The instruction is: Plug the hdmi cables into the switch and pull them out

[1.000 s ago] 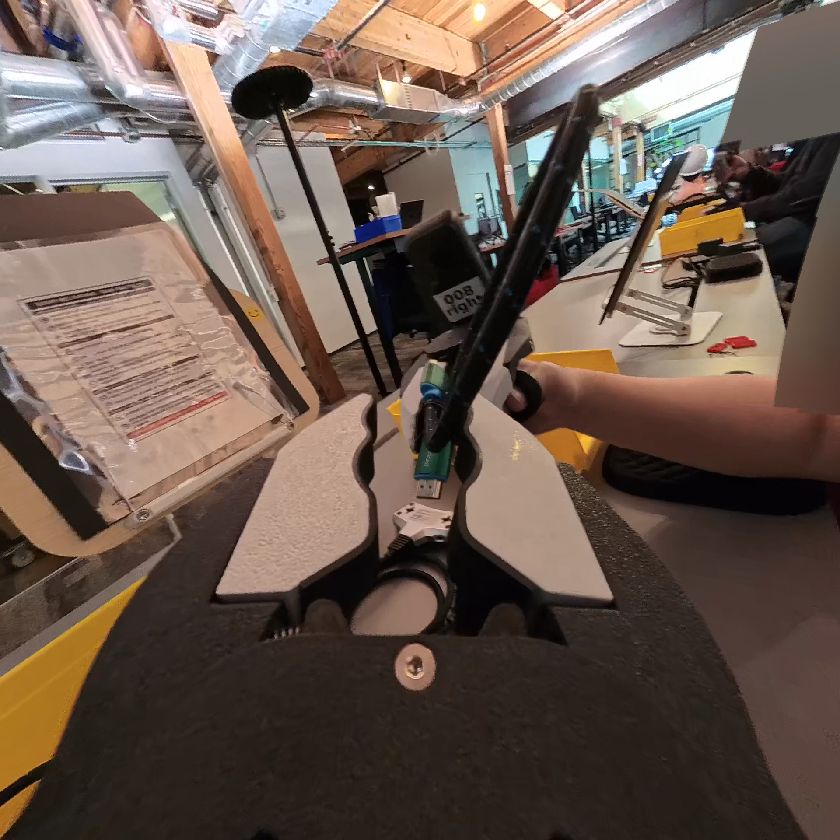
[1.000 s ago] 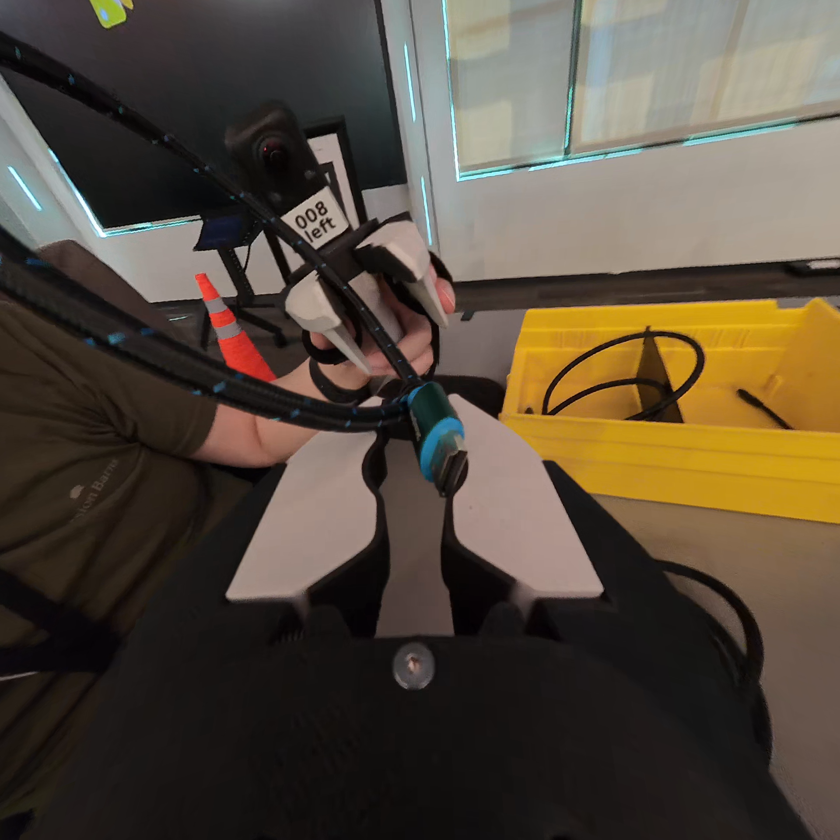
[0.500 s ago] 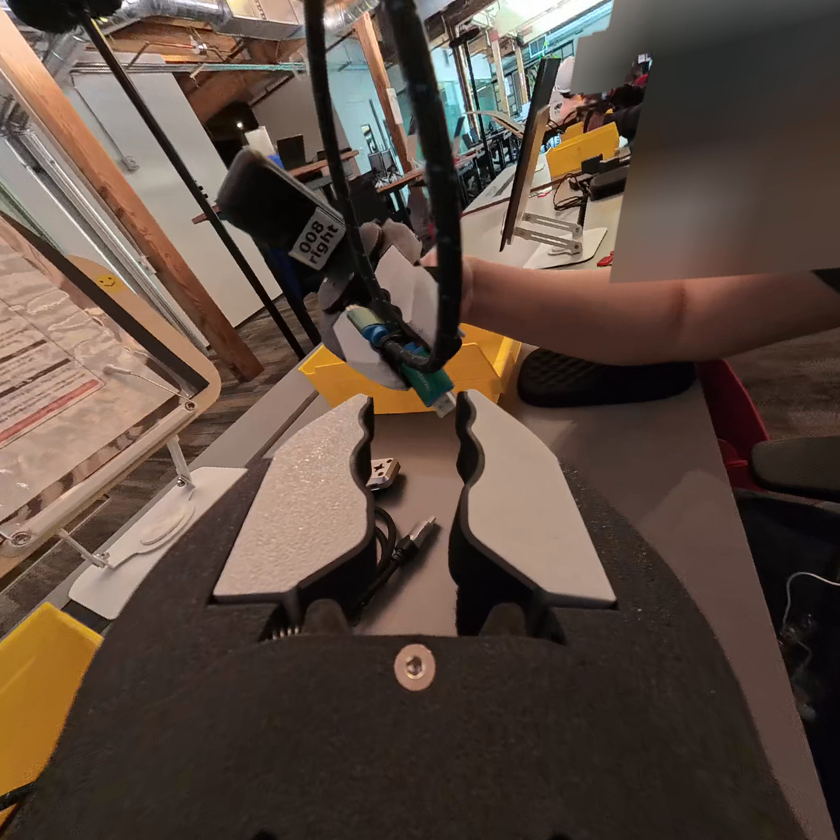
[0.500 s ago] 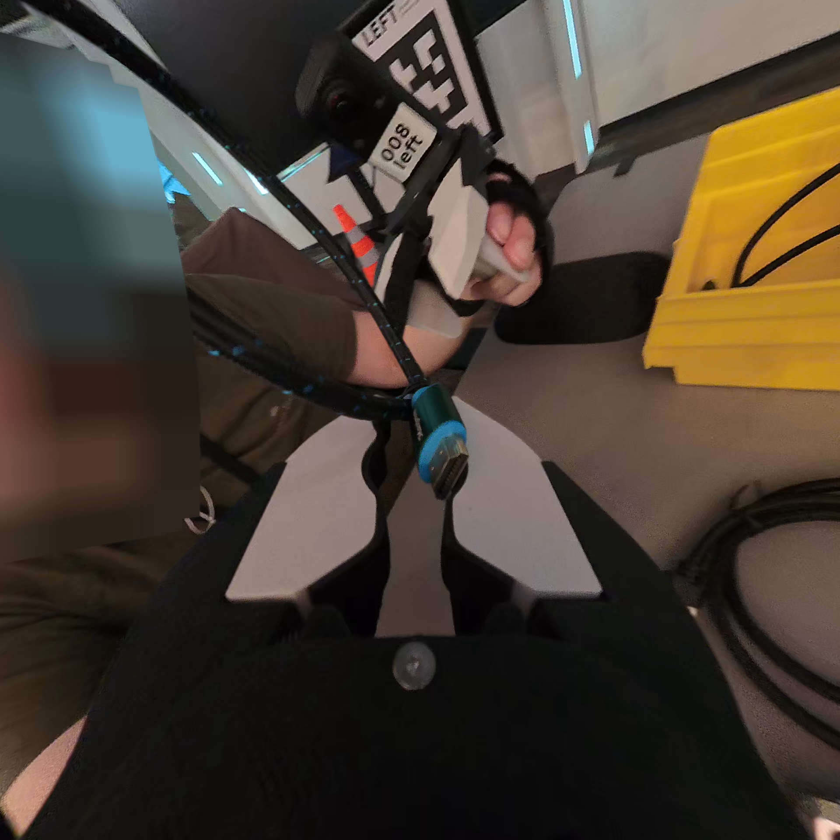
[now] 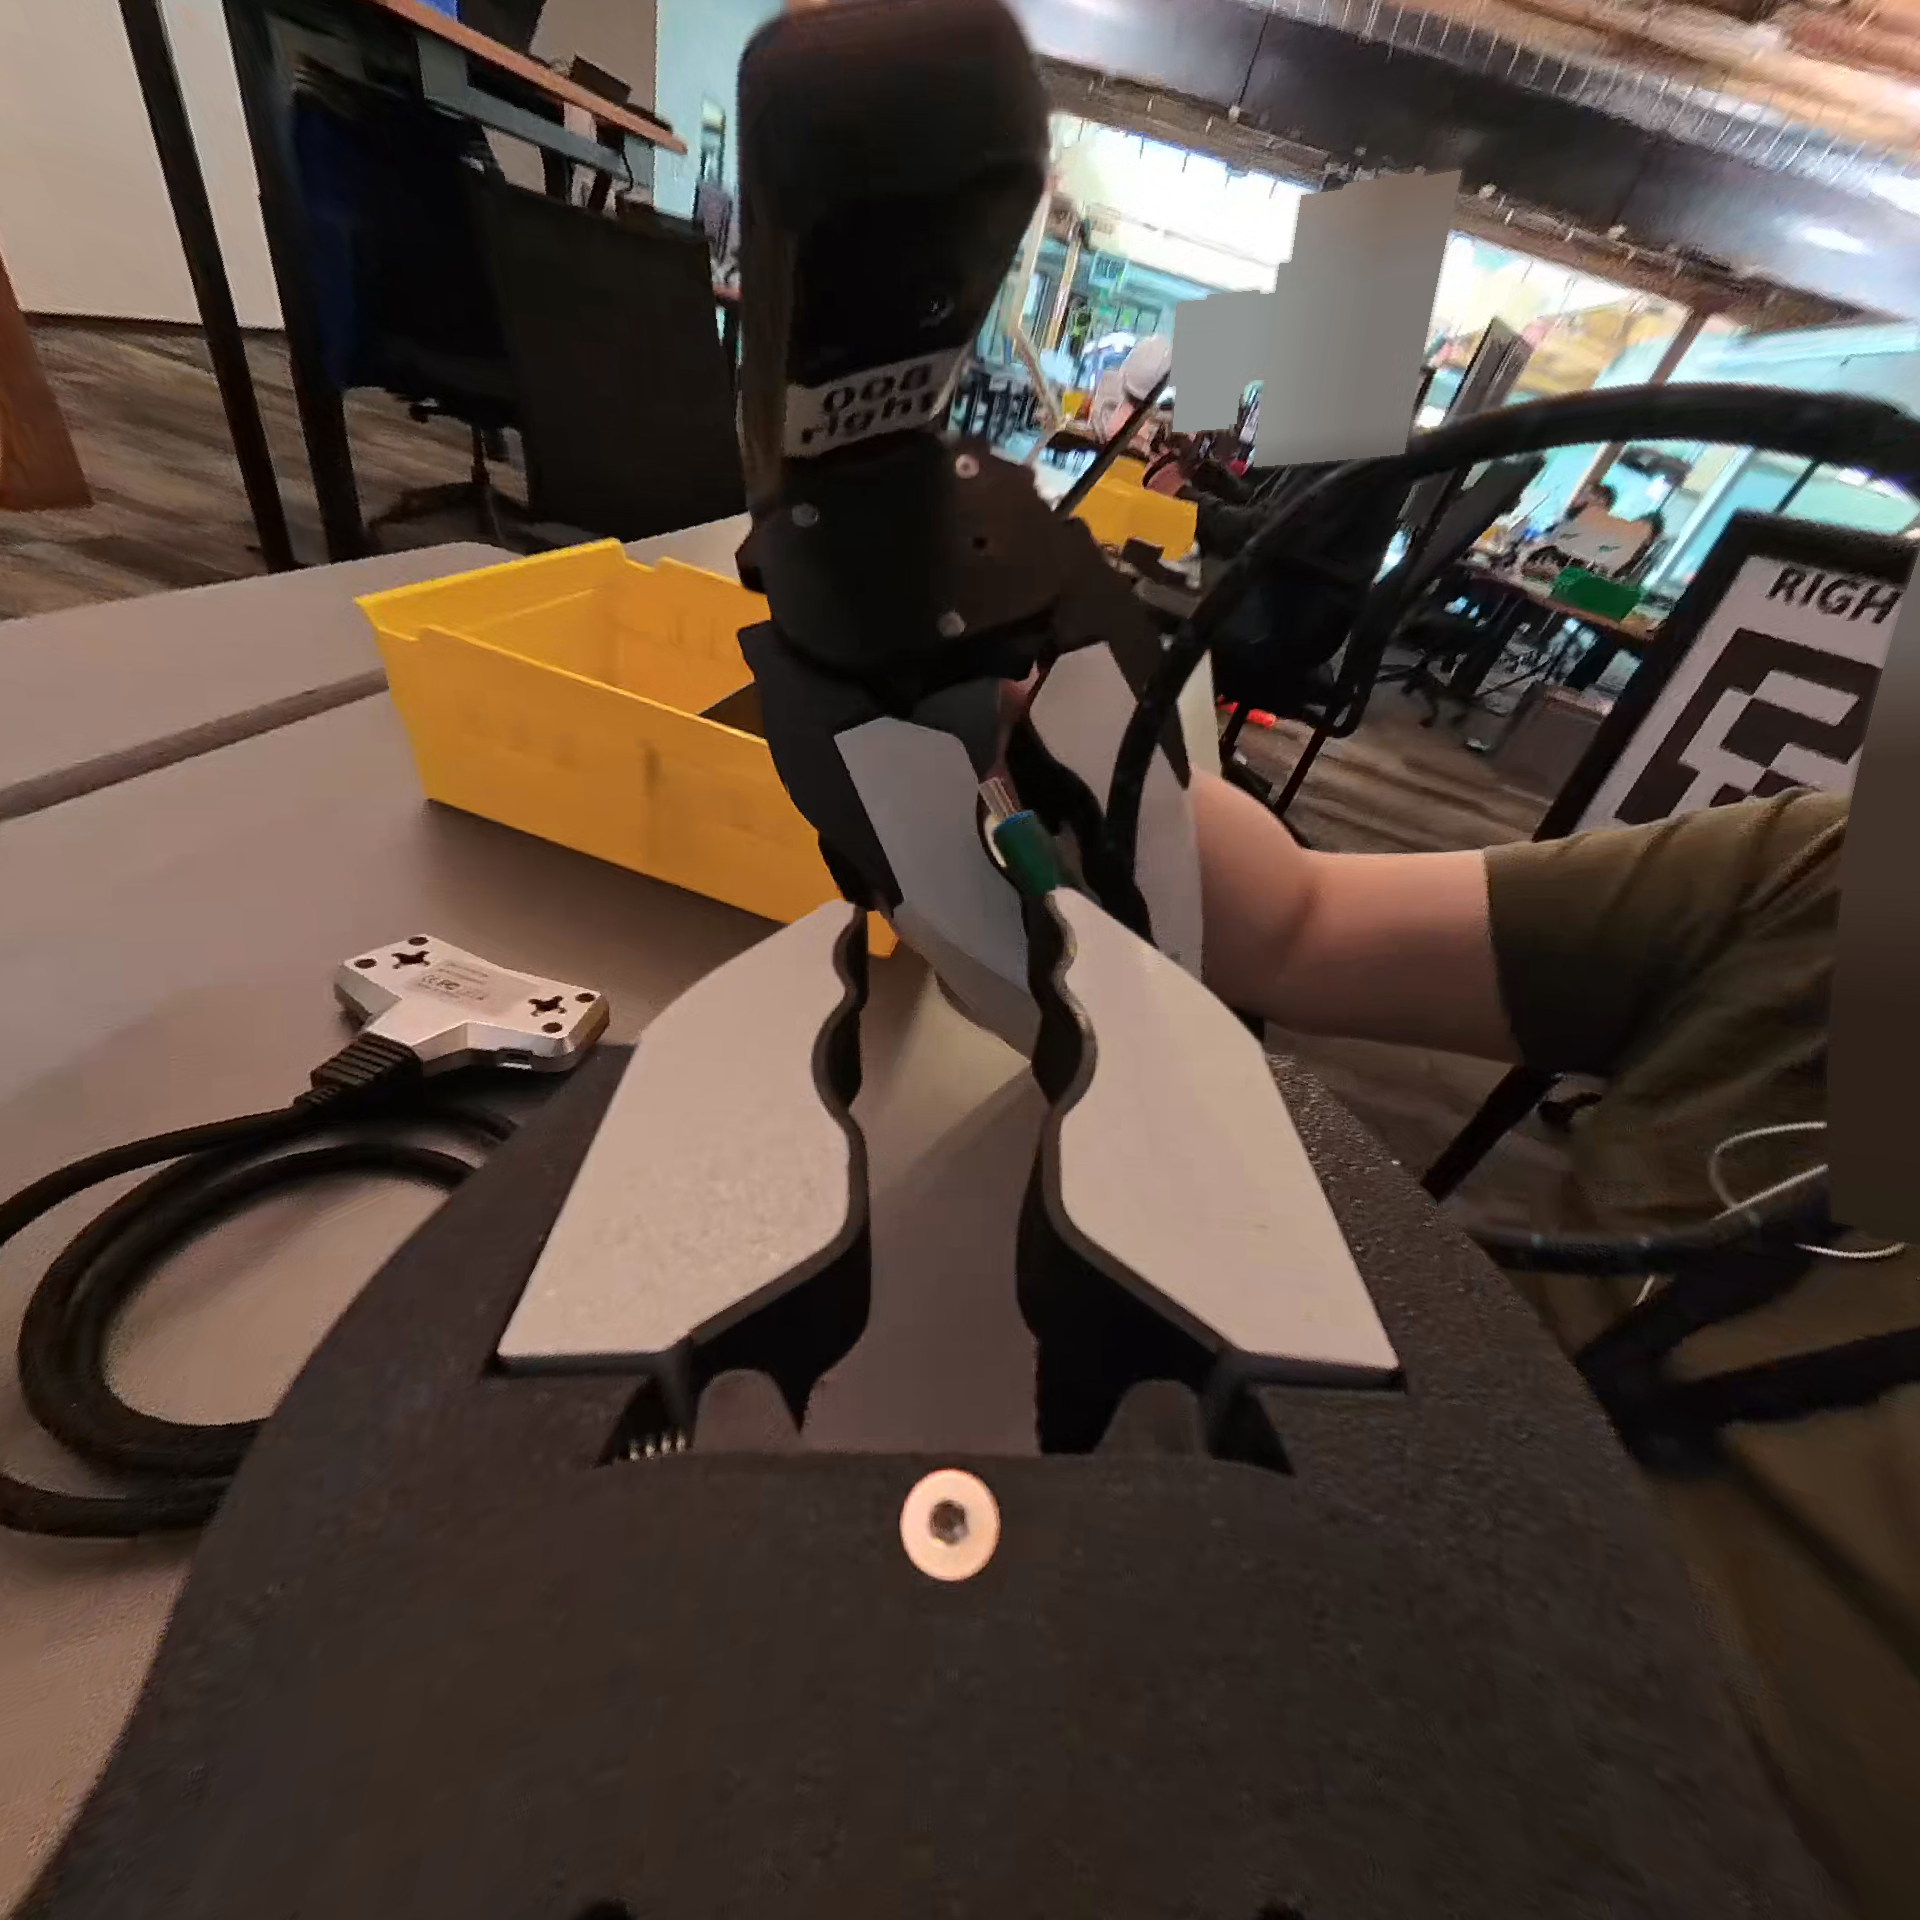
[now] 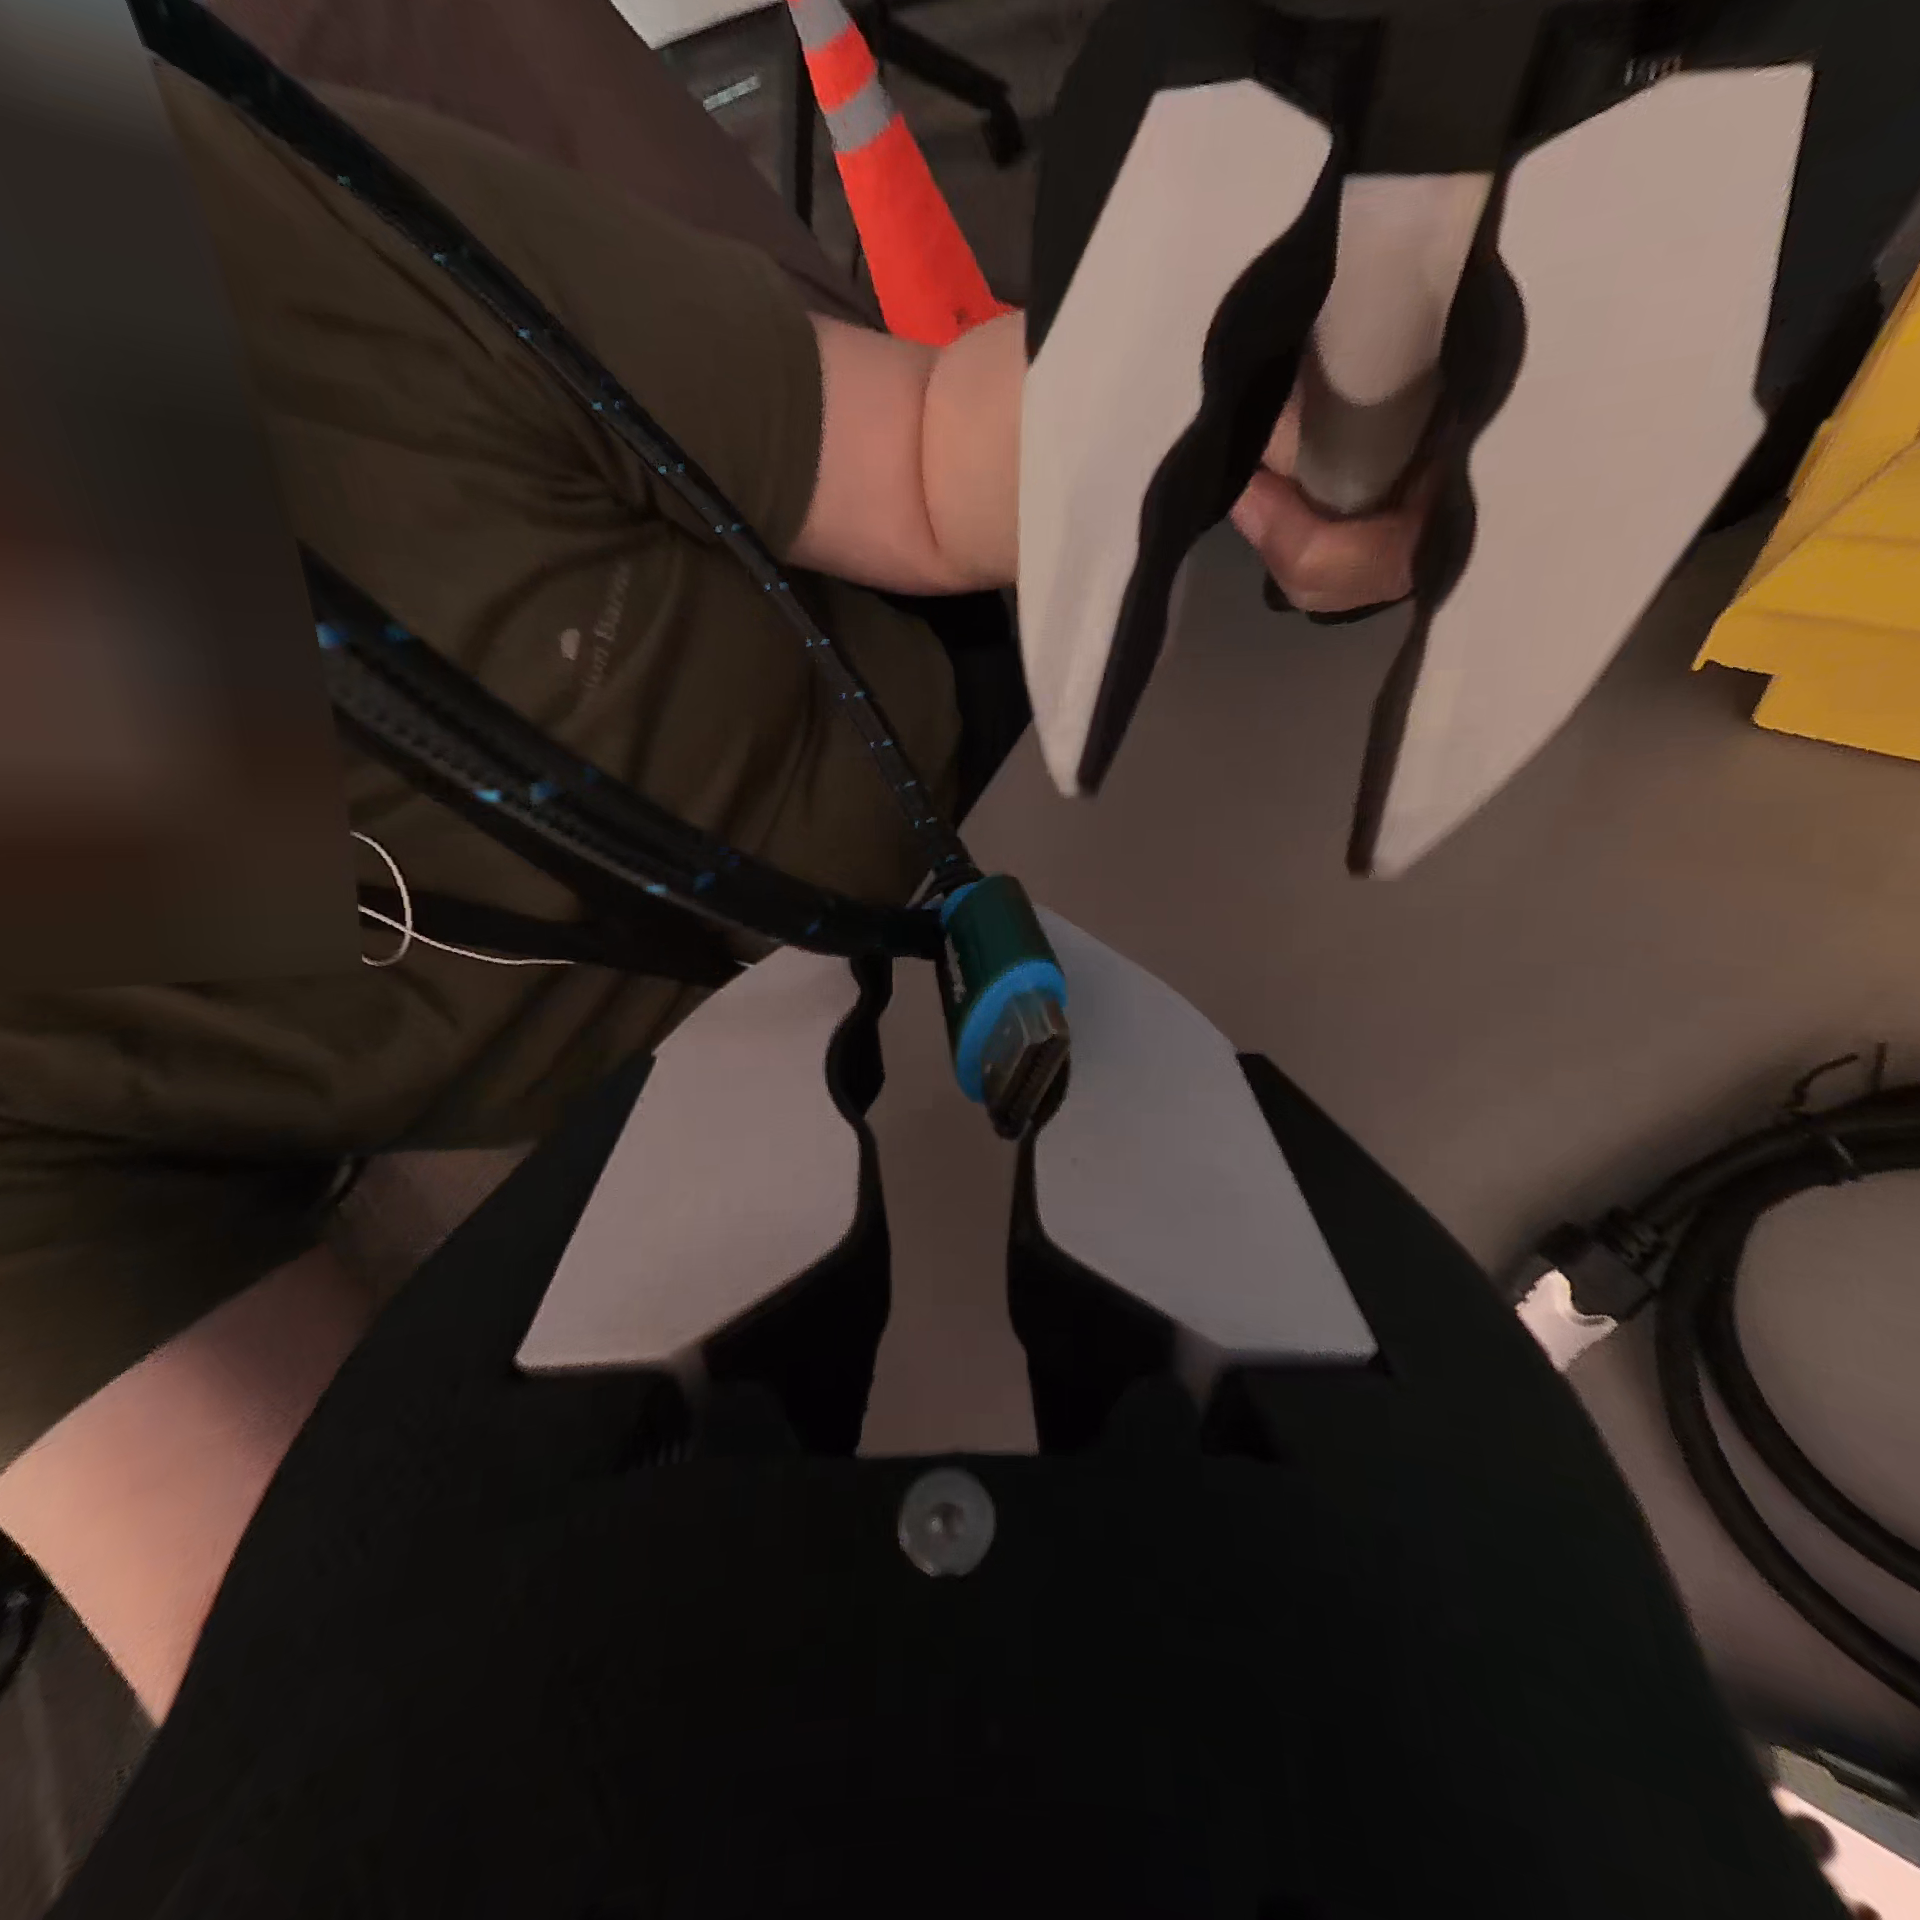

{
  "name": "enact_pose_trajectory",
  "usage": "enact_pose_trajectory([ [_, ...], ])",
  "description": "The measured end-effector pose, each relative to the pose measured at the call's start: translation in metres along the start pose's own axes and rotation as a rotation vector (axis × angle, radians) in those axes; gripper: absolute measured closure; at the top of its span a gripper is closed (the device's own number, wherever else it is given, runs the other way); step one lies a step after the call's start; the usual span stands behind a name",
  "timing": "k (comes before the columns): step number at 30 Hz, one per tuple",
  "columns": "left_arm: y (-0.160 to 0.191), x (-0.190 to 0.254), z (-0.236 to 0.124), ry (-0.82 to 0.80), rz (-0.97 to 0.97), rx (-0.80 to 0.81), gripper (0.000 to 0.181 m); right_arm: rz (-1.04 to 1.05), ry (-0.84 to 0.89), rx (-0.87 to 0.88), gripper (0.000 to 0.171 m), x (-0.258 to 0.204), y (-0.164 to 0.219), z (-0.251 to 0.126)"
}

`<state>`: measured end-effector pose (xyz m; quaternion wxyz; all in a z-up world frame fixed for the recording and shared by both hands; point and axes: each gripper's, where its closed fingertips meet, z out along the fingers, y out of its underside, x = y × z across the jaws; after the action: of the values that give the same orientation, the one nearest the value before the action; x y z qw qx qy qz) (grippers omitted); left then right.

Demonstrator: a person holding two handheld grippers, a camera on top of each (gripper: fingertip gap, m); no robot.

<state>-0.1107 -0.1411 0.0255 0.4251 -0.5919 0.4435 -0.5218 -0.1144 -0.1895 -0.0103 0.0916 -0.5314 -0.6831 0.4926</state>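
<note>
Yellow bin [image 5: 582,727] sits on grey table [image 5: 187,831], w/ dark office chairs [image 5: 613,353] and more desks in bkgd. Orange traffic cone [image 6: 894,177] stands on floor behind; person's olive sleeve [image 5: 1662,935] at right.

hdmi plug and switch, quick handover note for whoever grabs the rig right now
Right gripper: shut on the HDMI plug just behind its teal shell, metal tip free and pointing back toward the camera; its braided cable loops off past the person's sleeve.
Left gripper: open, empty, held in the air facing the right one.
Switch: silver, lying on the grey table left of the left gripper, its own black cord coiled beside it, yellow bin behind.
Done: plug picked up. No cable shows in the switch.
Left: bring the plug to a port, push it in, then pull it out.
</note>
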Motion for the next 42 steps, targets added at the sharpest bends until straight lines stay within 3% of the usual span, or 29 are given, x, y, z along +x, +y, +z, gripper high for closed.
enact_pose_trajectory([
  [9, 0.014, 0.001, 0.019, 0.007, -0.036, -0.099, 0.141, 0.015, 0.067, -0.082, 0.149, 0.010, 0.011, 0.005],
  [14, 0.004, -0.007, -0.002, -0.060, -0.029, -0.015, 0.143, 0.032, 0.108, -0.003, 0.149, 0.017, 0.003, -0.009],
  [18, -0.003, -0.021, -0.030, -0.209, 0.048, 0.049, 0.144, 0.079, 0.178, 0.110, 0.149, 0.030, -0.008, -0.028],
  [21, -0.012, -0.030, -0.054, -0.372, 0.193, 0.104, 0.146, 0.147, 0.207, 0.198, 0.149, 0.039, -0.016, -0.041],
  [26, -0.032, -0.019, -0.088, -0.655, 0.640, 0.146, 0.146, 0.371, 0.123, 0.387, 0.149, 0.044, -0.028, -0.057],
  [30, -0.019, -0.015, -0.078, -0.786, 0.956, -0.065, 0.147, 0.528, 0.051, 0.478, 0.150, 0.056, -0.027, -0.063],
  [34, 0.010, -0.025, -0.048, -0.795, 1.195, -0.286, 0.138, 0.624, 0.001, 0.533, 0.150, 0.068, -0.026, -0.061],
  [37, 0.026, -0.037, -0.028, -0.788, 1.110, -0.324, 0.144, 0.651, -0.018, 0.580, 0.150, 0.073, -0.029, -0.059],
  [42, 0.016, -0.045, -0.013, -0.744, 0.736, -0.142, 0.143, 0.601, -0.032, 0.699, 0.150, 0.077, -0.046, -0.064],
])
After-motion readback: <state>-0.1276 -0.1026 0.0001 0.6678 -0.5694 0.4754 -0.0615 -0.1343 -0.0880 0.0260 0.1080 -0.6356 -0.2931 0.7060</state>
